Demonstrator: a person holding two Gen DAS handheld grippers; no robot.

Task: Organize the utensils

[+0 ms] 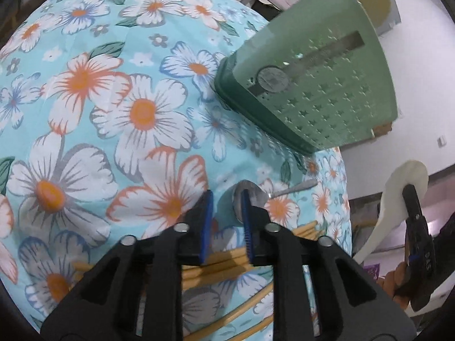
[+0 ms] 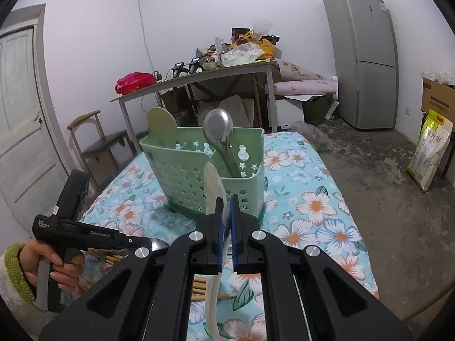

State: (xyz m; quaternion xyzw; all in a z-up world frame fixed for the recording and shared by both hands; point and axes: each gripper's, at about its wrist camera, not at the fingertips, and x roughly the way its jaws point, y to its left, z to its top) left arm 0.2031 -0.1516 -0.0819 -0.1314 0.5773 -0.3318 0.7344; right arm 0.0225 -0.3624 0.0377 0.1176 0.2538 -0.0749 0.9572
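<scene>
Steel spoon lies on the flowered desk right at the left tool tips, bowl between the blue pads, handle running away to the tool's right toward the desk edge. Jaws are narrowed around the bowl; one pad sits on it, but I cannot tell if the other presses, so grip not confirmed. Bamboo chopsticks lie under and behind this tool.

Right tool is clenched on a white spoon, held off the desk, long axis running forward and up from the tool. Green holder stands straight ahead of it, near, with a ladle and a pale paddle already inside.

Judgement: the right tool is the one nearer the holder; its spoon needs to be tipped upright and dropped in. The left one needs to finish closing.
</scene>
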